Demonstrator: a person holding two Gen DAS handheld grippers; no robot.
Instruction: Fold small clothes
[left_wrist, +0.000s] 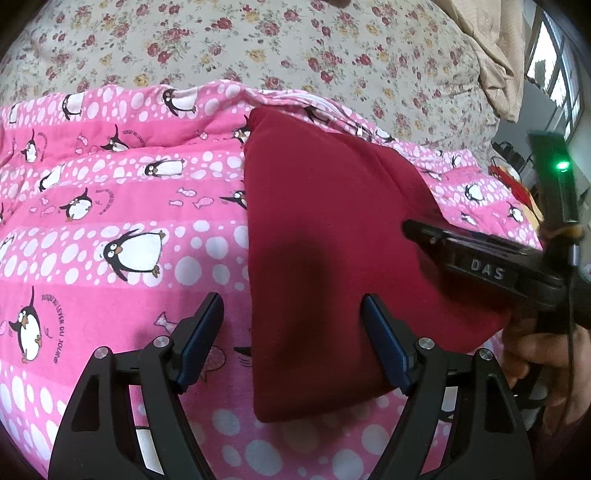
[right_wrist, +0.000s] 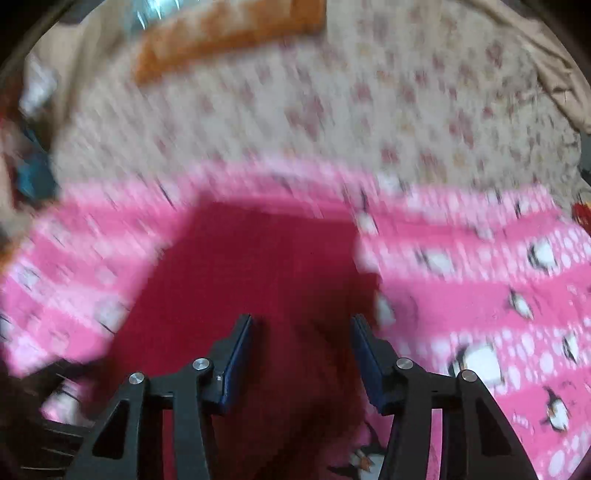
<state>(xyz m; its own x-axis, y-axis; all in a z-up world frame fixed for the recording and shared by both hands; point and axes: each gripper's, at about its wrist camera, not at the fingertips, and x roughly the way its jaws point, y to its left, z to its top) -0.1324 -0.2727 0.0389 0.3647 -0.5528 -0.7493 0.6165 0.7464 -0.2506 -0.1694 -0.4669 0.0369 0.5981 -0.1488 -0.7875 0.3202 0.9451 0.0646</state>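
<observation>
Left wrist view: a dark red garment (left_wrist: 325, 229), folded into a long shape w/ smooth edges, lies on a pink blanket (left_wrist: 122, 206) printed w/ penguins and white dots. The blanket is spread over a cream bed sheet (left_wrist: 229, 40) w/ a red rose pattern. The left tool (left_wrist: 291, 314) hovers at the garment's near left edge, its two blue-padded fingers spread apart, gripping nothing; the left finger is over the blanket, the right finger over the red cloth. At the right side, the right tool (left_wrist: 413, 225) reaches in over the garment's right part, seen side-on, black body w/ raised letters, a green light lit on it; a hand (left_wrist: 532, 354) holds its handle at the picture's right edge. Right wrist view: heavily blurred. The right tool's fingers (right_wrist: 240, 350) stand apart w/ a gap between them above the red garment, pads not pressing any cloth. An orange-brown item (right_wrist: 229, 33) lies far back on the bed, too blurred to identify.
</observation>
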